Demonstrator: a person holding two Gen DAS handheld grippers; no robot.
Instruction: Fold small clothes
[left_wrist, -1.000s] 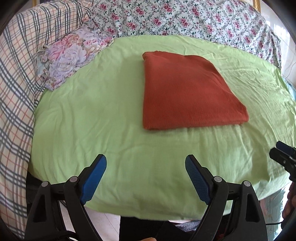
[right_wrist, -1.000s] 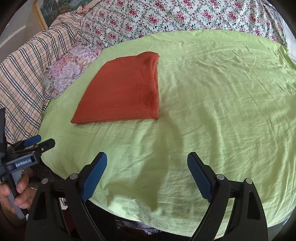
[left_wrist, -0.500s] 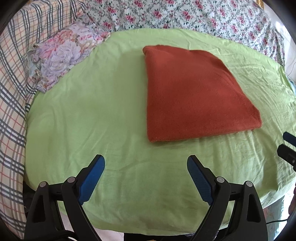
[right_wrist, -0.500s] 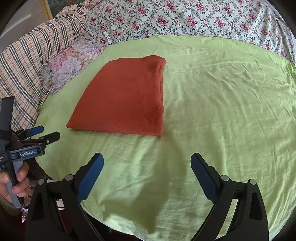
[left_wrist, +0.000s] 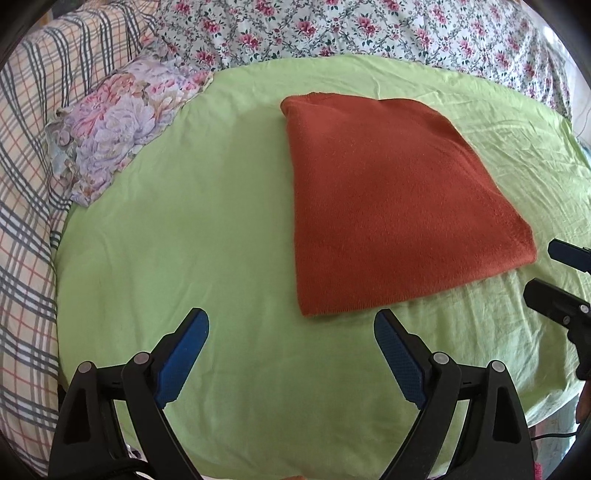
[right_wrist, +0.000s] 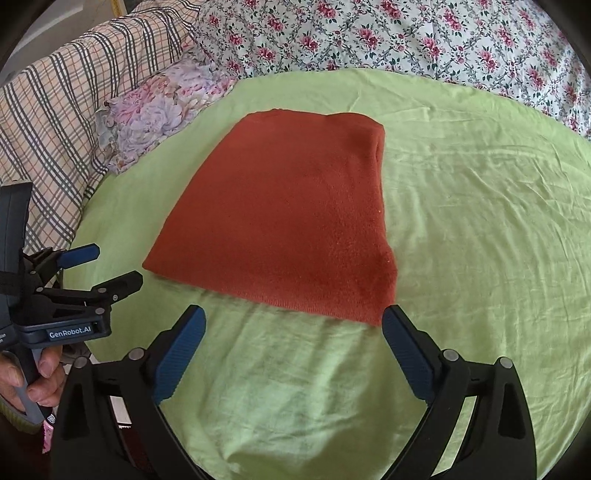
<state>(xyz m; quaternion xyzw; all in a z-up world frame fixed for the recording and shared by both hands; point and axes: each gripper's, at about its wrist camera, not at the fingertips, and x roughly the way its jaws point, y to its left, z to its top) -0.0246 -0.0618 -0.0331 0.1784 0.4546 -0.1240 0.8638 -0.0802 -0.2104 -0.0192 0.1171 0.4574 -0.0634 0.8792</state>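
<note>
A folded rust-red cloth (left_wrist: 391, 206) lies flat on the green-sheeted bed (left_wrist: 207, 229). Left tool (left_wrist: 291, 328) and right tool (right_wrist: 293, 325) stand wide, empty.

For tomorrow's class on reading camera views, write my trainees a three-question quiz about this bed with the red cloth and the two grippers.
1. True or false: the red cloth lies folded flat on the green sheet.
2. What is held between the fingers of the right gripper? A) the cloth B) nothing C) the pillow
3. Fill in: the flowered pillow lies ___ the cloth, as the left gripper sees it.

Key: 1 true; 2 B; 3 left of, apart from it.
</note>
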